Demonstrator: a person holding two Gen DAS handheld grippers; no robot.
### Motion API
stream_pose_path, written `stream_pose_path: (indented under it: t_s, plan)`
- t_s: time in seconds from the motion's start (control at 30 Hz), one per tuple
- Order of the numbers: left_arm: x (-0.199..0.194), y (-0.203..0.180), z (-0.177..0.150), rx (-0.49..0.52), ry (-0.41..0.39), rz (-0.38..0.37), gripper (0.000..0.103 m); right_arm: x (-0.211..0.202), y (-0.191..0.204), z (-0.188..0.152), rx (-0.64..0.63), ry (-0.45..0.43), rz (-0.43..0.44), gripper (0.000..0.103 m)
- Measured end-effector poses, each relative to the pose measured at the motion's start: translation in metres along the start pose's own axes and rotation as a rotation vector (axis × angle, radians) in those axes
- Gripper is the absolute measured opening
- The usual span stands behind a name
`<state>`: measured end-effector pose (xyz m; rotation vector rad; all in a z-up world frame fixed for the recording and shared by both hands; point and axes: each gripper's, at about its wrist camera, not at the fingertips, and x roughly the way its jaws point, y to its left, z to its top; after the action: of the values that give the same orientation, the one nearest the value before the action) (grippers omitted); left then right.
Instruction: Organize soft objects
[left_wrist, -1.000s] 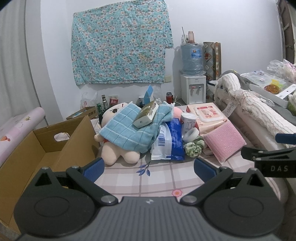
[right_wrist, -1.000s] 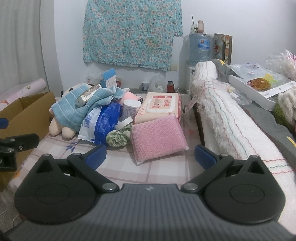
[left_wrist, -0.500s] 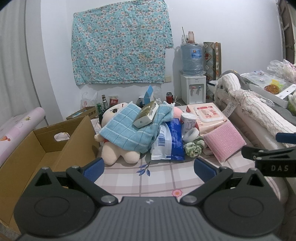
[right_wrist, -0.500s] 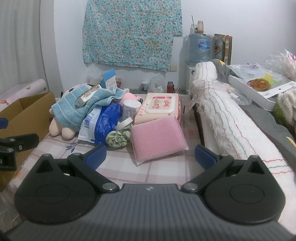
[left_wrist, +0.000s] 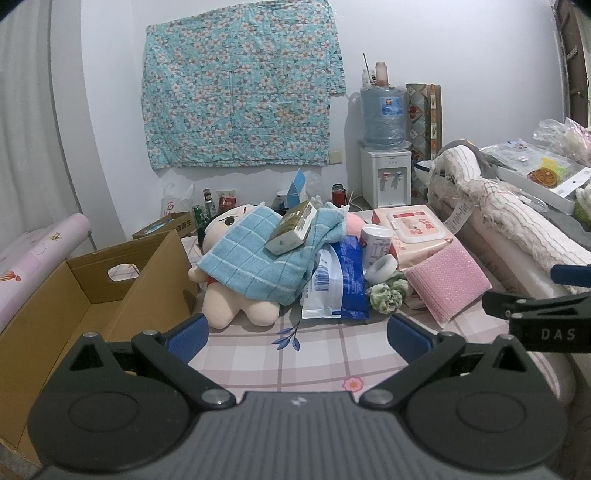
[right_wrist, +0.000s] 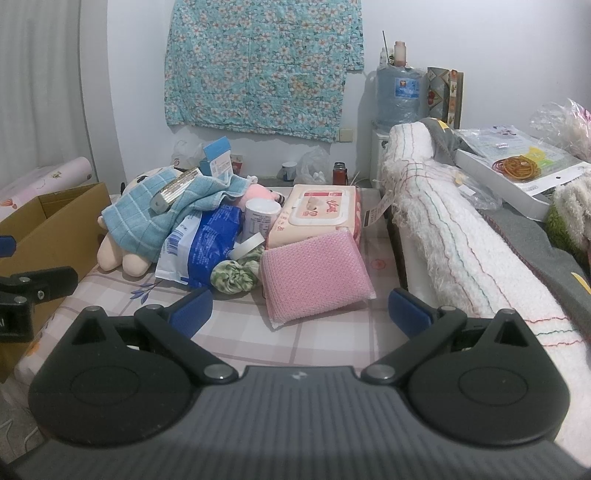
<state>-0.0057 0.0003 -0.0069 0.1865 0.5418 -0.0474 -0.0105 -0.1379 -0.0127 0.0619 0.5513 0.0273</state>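
Closest in, the left gripper (left_wrist: 297, 334) hangs over the near edge of the table, jaws spread wide with nothing between the blue pads (left_wrist: 186, 338). The right gripper (right_wrist: 300, 314) is just the same: wide apart, empty, poised above the pink checked tablecloth (right_wrist: 325, 339), which carries a small blue leaf print and a pink flower.

Off to the left, beside the table, an open cardboard box (left_wrist: 92, 295) stands with its flaps up.

Now the heap in the middle of the table. Nearest on the right lies a pink sponge pad (right_wrist: 314, 275) in clear wrap, tilted against a pack of wet wipes (right_wrist: 319, 214). Just left of it sits a green scrunchie (right_wrist: 232, 277), touching a white tape roll (right_wrist: 249, 245). A blue and white plastic pouch (left_wrist: 336, 284) lies flat next to them. Then the plush doll (left_wrist: 236, 295), cream-bodied, lying on its side, draped in a light blue checked towel (left_wrist: 258, 266), with a small green packet (left_wrist: 291, 227) resting on top.

Along the right runs a rolled white fringed blanket (right_wrist: 454, 243). At the back, a floral cloth (left_wrist: 240, 81) hangs on the pale wall, next to a water dispenser (left_wrist: 384, 147).
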Motion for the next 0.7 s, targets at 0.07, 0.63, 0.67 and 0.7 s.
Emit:
stream_pose_path:
  t_s: [0.07,0.63,0.67,0.7]
  plan:
    - [-0.0002,0.0001,0.0,0.0,0.0,0.001,0.103,0.0,0.0001,0.0002,0.0,0.0,-0.001,0.102]
    - [0.0,-0.0002,0.0001,-0.002,0.001,0.001,0.103,0.0006,-0.0007,-0.0002,-0.001,-0.002,-0.002,0.102]
    - [0.0001,-0.0002,0.0001,-0.002,0.0,0.001,0.103,0.0014,-0.0007,-0.0004,0.0,0.0,-0.005,0.102]
    - [0.0002,-0.0002,0.0001,-0.002,0.0,0.002,0.103,0.0024,-0.0011,-0.0008,0.002,0.003,-0.005,0.102]
